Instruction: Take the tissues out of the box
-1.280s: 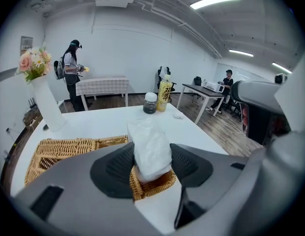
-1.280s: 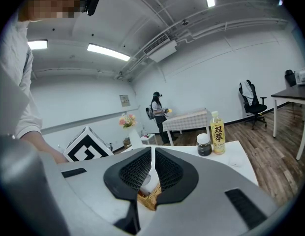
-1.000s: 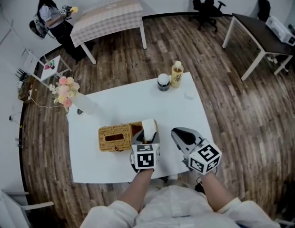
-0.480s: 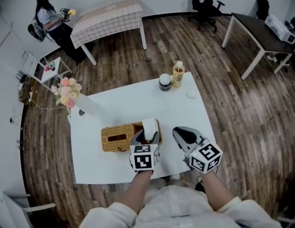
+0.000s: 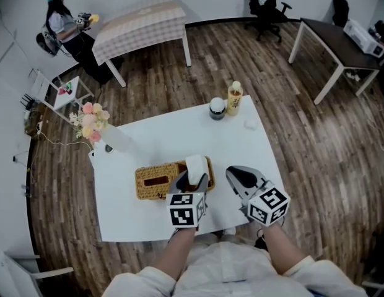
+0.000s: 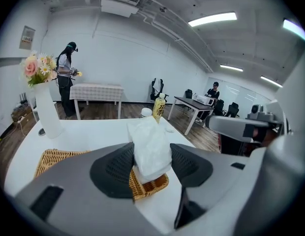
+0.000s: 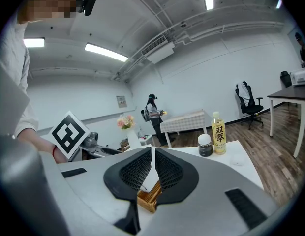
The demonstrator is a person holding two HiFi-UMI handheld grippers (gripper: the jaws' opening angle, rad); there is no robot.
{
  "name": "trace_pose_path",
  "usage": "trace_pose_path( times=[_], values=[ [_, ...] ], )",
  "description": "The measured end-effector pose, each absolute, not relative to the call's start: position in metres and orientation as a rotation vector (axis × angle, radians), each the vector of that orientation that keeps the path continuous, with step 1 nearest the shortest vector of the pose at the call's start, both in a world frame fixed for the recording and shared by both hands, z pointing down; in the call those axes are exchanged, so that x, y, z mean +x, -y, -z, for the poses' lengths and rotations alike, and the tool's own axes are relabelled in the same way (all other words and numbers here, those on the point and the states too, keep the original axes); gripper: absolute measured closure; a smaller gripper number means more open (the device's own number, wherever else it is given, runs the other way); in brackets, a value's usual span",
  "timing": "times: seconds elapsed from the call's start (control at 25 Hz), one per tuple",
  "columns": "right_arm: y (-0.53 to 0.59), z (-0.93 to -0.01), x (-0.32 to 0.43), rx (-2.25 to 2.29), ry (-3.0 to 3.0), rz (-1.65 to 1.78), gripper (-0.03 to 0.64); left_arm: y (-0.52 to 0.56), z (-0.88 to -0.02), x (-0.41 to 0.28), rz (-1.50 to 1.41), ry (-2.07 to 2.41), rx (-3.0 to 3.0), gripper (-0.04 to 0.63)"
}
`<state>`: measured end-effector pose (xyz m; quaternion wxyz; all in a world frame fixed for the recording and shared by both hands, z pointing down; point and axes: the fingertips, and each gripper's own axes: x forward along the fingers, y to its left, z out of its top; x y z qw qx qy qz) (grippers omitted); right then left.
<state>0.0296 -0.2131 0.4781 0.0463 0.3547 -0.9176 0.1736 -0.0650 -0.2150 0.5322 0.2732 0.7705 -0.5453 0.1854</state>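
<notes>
- Left gripper view: left hand-held gripper (image 6: 152,156) clamps tissues (image 6: 148,134), wad standing above wicker box (image 6: 56,159), prob. to pull it free.
- Right hand-held gripper (image 7: 152,173) closed, empty, parked beside box over worktop (image 5: 179,141), out of way.

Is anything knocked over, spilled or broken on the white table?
Nothing stands out. The bottle, jar and flower vase stand upright, and nothing is spilled. The only thing sticking up is a tissue from the wicker box, pinched by the left gripper.
</notes>
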Motion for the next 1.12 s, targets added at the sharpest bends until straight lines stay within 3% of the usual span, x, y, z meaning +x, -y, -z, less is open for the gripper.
trace_pose_path(
  times=[1.12],
  values=[
    [0.209, -0.463, 0.009, 1.103, 2.794, -0.461, 0.577, 0.216, -0.492, -0.081, 0.318, 1.075, 1.865, 0.370]
  ],
)
